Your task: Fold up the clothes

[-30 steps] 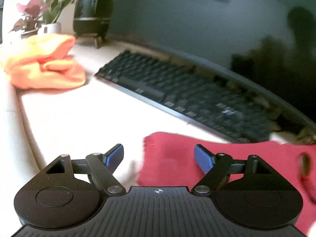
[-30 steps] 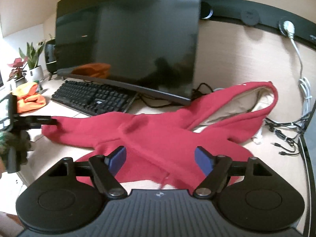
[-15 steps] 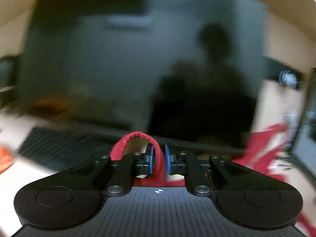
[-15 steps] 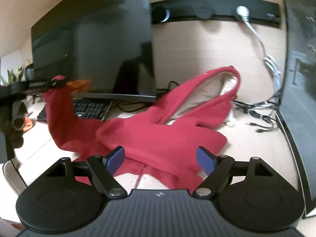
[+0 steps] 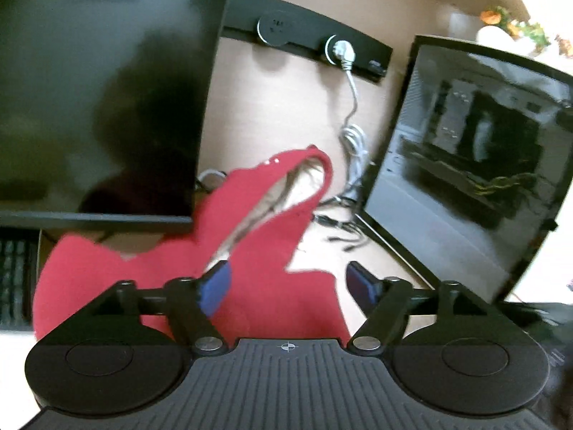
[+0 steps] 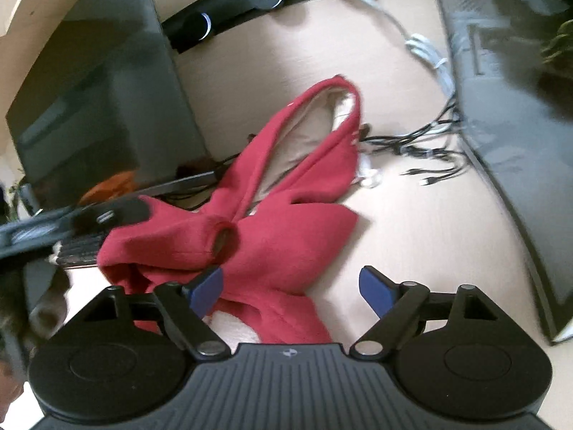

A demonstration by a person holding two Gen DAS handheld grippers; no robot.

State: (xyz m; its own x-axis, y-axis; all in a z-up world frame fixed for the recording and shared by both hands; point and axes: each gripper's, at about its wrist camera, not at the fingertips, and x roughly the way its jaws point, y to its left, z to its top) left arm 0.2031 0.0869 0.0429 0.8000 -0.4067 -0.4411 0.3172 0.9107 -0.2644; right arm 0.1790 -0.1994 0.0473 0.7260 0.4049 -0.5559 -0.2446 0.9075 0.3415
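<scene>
A red hoodie (image 6: pixel 286 222) lies crumpled on the beige desk, its cream-lined hood (image 6: pixel 322 118) pointing toward the back wall. One sleeve is folded across the body, and its cuff opening (image 6: pixel 225 238) faces up. My left gripper (image 5: pixel 288 285) is open just above the hoodie's body (image 5: pixel 258 251), with nothing between its blue pads. In the right wrist view it comes in blurred from the left edge, its tip (image 6: pixel 138 211) over the sleeve. My right gripper (image 6: pixel 290 286) is open above the hoodie's near edge and holds nothing.
A large dark monitor (image 5: pixel 100 89) stands behind the hoodie on the left, with a keyboard (image 5: pixel 14 279) under it. A glass-sided computer case (image 5: pixel 465 179) stands at the right. Loose cables (image 6: pixel 422 150) lie by the hood. An orange cloth (image 6: pixel 111 186) sits beneath the monitor.
The left gripper shut on the sleeve cuff, carried it up and to the right over the hoodie's body, then opened and let it go. The right gripper moved in closer above the hoodie.
</scene>
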